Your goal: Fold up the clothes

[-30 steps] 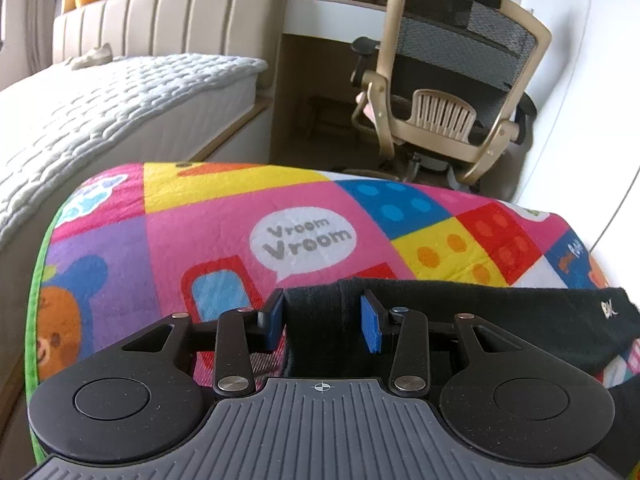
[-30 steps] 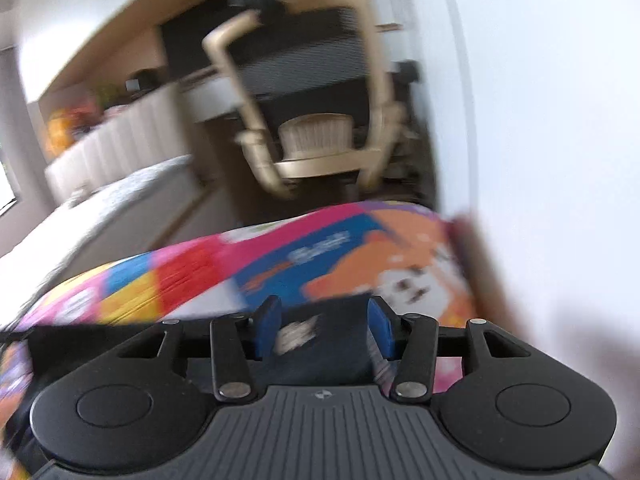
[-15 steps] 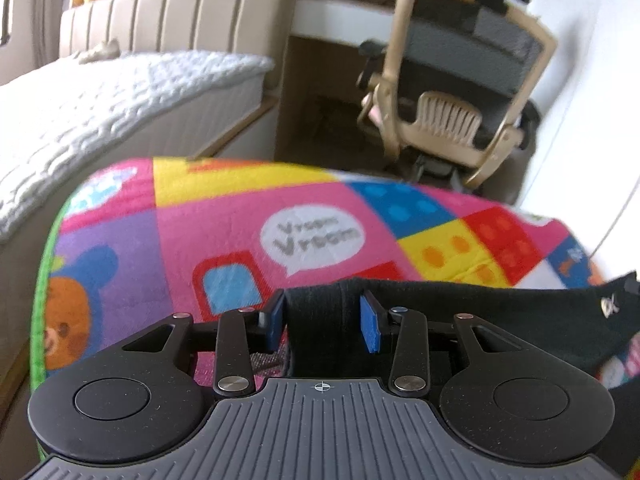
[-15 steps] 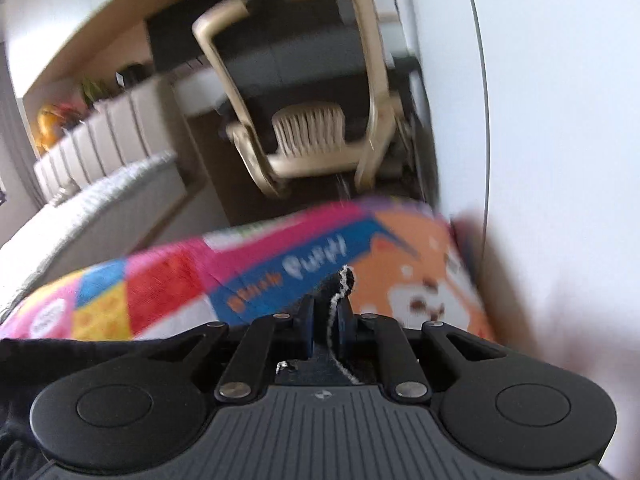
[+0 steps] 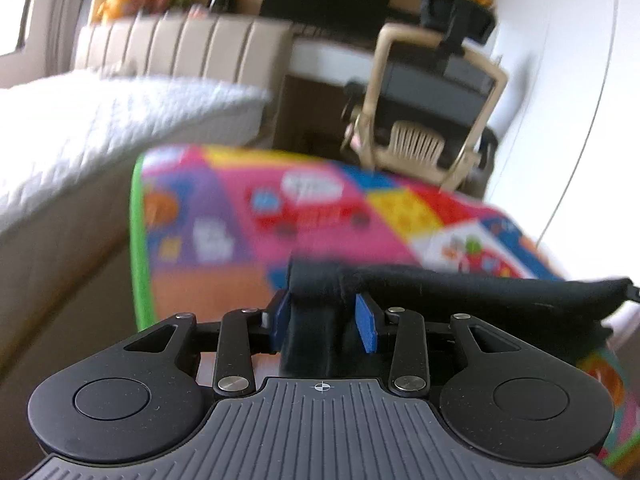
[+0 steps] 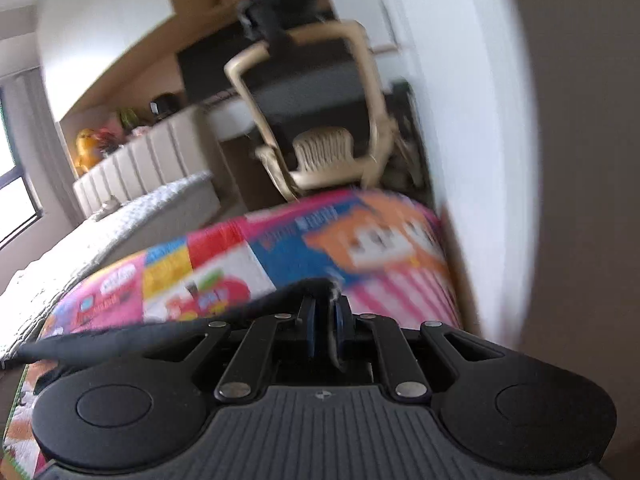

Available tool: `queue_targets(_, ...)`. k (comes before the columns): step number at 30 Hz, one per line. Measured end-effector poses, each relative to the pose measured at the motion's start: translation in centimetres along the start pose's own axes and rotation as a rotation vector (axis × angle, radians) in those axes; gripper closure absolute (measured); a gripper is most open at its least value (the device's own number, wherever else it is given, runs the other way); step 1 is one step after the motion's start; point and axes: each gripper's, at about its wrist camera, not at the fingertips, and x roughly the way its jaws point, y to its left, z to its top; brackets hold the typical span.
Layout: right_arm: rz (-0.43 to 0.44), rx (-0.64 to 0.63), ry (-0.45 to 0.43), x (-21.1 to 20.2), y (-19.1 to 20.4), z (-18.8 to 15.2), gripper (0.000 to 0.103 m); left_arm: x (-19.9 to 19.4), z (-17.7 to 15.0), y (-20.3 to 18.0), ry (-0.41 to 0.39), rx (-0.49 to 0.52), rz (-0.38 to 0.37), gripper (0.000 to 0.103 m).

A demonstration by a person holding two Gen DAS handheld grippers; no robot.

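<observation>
1. Left gripper (image 5: 325, 319) sits low at centre of its view, blue pads (image 5: 366, 323) apart with a bunched fold of the black garment (image 5: 480, 286) between them. The cloth fills the gap, so I judge it held, though the pads are not drawn tight.
2. Right gripper (image 6: 325, 326) has its pads nearly together, clamped on a thin edge of the garment (image 6: 120, 342).
3. Between the two grips the garment hangs as a taut dark band above the play mat (image 5: 240, 216). In the left view it runs from the gripper off to the right edge of the frame; in the right view it runs to the lower left.
4. Its long axis therefore lies side to side, gripper to gripper, with each holding one end. Neither is nearer; the next fold likely depends on moving both ends together and keeping the band level.
5. Only the left view shows the mat's green border and the bed (image 5: 100, 128) beside it. Only the right view shows the wall (image 6: 500, 120) close along the mat's right edge.
6. Both views are motion-blurred, so the cloth below the band cannot be made out.
</observation>
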Motion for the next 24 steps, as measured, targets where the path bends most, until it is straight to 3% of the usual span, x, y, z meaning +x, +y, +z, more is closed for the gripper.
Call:
queue_targets(3,0.013,0.071,-0.003,-1.3,-1.3,-0.5,0.091,-1.8,-2.2,0.7,0.003,-0.011,0.03,0.067)
queue_targets(6,0.03,0.106,-0.027,-2.1,-1.6,0.0,0.072,-2.1,-1.8,1.9,-0.007,-0.084,0.017,0.065)
queue_targets(7,0.035,0.105,-0.032,-2.2,-1.4,0.1,0.061,-2.2,-1.5,2.2,-0.016,-0.115,-0.001,0.061)
queue_targets(8,0.038,0.101,-0.027,-1.9,-1.1,0.2,0.057,-2.3,-1.1,2.5,-0.025,-0.145,-0.018,0.05)
queue_targets(9,0.04,0.095,-0.018,-1.4,-0.7,0.1,0.057,-2.1,-0.7,2.4,-0.034,-0.153,-0.02,0.042)
queue_targets(11,0.035,0.087,0.02,0.1,0.0,-0.1,0.055,-1.3,-0.2,1.8,-0.038,-0.161,-0.016,0.037)
queue_targets(15,-0.001,0.072,0.126,4.2,1.2,-0.4,0.06,-0.3,-0.1,1.2,-0.027,-0.161,-0.011,0.028)
queue_targets(16,-0.005,0.05,0.136,4.9,1.8,0.0,0.079,-0.2,-0.1,1.1,-0.025,-0.161,-0.011,0.027)
queue_targets(17,0.003,0.013,0.12,5.0,2.7,0.5,0.089,0.0,-0.2,0.9,-0.022,-0.161,-0.01,0.023)
queue_targets(22,0.102,-0.217,-0.11,1.3,7.2,3.6,0.091,0.7,-0.3,0.4,-0.01,-0.162,-0.009,0.015)
queue_targets(24,0.097,-0.26,-0.151,0.4,7.3,3.7,0.088,1.0,-0.4,0.2,-0.005,-0.163,-0.008,0.014)
